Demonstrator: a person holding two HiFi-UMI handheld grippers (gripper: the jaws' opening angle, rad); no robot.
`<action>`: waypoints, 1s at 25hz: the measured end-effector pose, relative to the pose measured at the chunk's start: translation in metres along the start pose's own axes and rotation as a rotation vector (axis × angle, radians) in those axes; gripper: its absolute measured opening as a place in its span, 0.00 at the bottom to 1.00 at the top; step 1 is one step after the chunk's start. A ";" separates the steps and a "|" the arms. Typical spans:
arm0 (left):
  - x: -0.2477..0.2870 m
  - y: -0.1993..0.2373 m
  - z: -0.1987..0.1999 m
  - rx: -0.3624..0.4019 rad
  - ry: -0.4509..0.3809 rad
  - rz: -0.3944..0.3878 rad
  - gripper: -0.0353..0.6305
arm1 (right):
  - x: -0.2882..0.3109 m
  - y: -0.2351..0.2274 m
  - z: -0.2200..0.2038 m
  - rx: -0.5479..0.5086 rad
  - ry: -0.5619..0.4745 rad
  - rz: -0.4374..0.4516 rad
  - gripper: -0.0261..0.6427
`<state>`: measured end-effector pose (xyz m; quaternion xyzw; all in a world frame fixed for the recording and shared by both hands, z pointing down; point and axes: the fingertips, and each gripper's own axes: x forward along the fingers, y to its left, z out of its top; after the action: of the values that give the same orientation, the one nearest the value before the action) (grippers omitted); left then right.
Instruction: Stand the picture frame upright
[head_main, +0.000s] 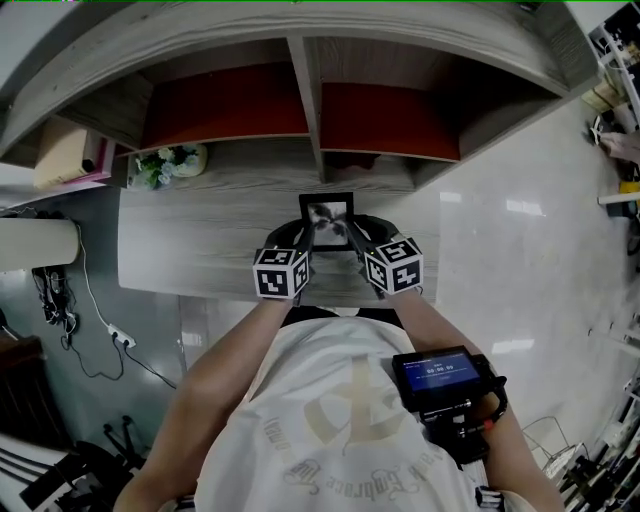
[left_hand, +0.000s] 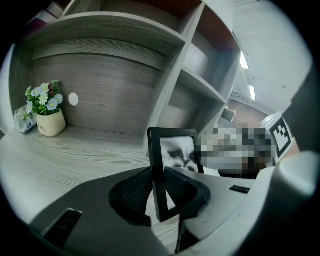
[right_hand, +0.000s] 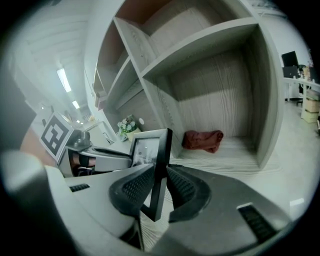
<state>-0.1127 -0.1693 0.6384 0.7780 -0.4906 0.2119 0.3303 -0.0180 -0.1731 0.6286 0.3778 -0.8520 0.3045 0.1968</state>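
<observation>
At the wood-grain counter (head_main: 200, 250), the picture frame (head_main: 327, 213) (nearly upright) is clamped at its sides by the left hand-held gripper (left_hand: 158, 186) and the right hand-held gripper (right_hand: 159, 186).

Flowerpot (head_main: 170, 163) sits on shelf (head_main: 200, 245), left of picture frame (head_main: 327, 215).

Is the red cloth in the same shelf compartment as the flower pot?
No, the red cloth lies right of the shelf divider, and the flower pot stands left of it.
</observation>
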 end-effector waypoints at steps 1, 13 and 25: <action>0.001 0.002 0.002 0.001 -0.001 0.002 0.17 | 0.002 0.000 0.002 -0.002 -0.002 0.000 0.16; 0.012 0.017 0.026 0.025 -0.014 0.013 0.17 | 0.023 -0.011 0.022 -0.003 -0.023 -0.011 0.16; 0.027 0.037 0.048 0.042 -0.028 0.032 0.17 | 0.045 -0.014 0.032 0.003 -0.021 -0.010 0.16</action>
<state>-0.1347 -0.2315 0.6340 0.7799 -0.5028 0.2164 0.3034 -0.0393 -0.2257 0.6359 0.3853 -0.8517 0.3009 0.1889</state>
